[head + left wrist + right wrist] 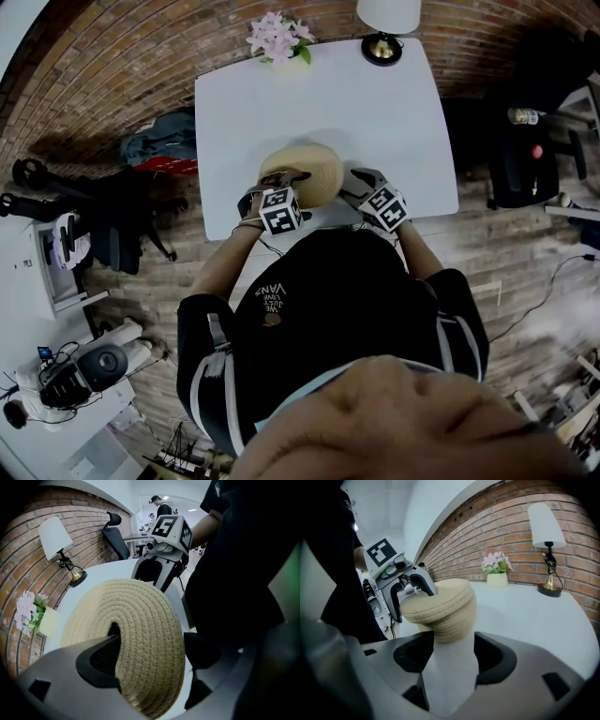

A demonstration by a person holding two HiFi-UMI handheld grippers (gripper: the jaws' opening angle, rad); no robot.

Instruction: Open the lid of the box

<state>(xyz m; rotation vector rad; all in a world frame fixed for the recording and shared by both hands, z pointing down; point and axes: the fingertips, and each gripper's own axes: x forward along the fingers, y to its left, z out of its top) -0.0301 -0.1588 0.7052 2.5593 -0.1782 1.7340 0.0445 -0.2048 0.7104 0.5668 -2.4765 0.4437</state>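
Near the tabletop's [375, 94] front edge, my left gripper [159, 645] clamps the tilted woven lid [140, 613]; my right gripper [453, 651] gapes, rope box [457, 620] dead ahead.

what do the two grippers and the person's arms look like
The left gripper and the right gripper both have light grey plastic bodies with black padded jaws. Each carries a white cube printed with black square markers. A thin dark cable trails from the left one. The person wears a black short-sleeved top with pale stripes at the sleeves.
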